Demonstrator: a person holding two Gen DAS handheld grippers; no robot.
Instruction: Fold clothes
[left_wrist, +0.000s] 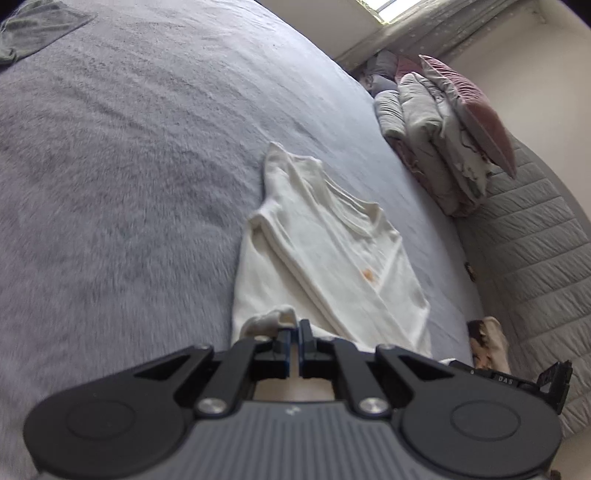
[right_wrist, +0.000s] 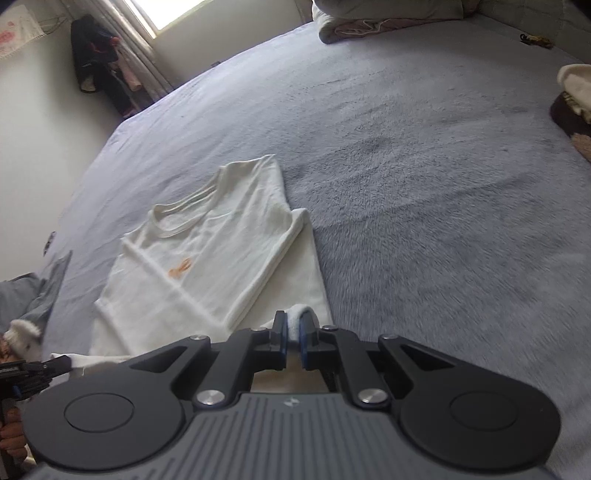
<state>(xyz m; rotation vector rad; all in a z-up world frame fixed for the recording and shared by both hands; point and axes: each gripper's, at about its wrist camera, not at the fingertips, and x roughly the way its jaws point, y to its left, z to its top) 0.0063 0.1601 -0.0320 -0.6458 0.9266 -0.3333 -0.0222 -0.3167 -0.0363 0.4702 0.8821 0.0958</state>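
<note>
- Shirt (left_wrist: 325, 258): white, small orange mark on its front, lying on the grey blanket (left_wrist: 129, 166). Both sides are folded in over the middle; collar at the end away from the cameras.
- Left gripper (left_wrist: 294, 326): at the shirt's near hem. Jaws stand almost together, with a bunch of white cloth just beside the tips. The view is blurred here; the cloth seems pinched, though I cannot be sure.
- Right gripper (right_wrist: 291, 328): also at the shirt's near hem, at its other corner. Jaws closed on a roll of white cloth, which bulges out between the blue pads (right_wrist: 282, 334).
- Stacked bedding (left_wrist: 439, 136) with a pink pillow (left_wrist: 476, 110): beyond the shirt's collar end, against the quilted headboard (left_wrist: 524, 258).
- Dark green garment (left_wrist: 33, 29): on the blanket, well apart from the shirt.
- Window (right_wrist: 173, 11) with curtain: beyond the shirt, past the bed's edge.
</note>
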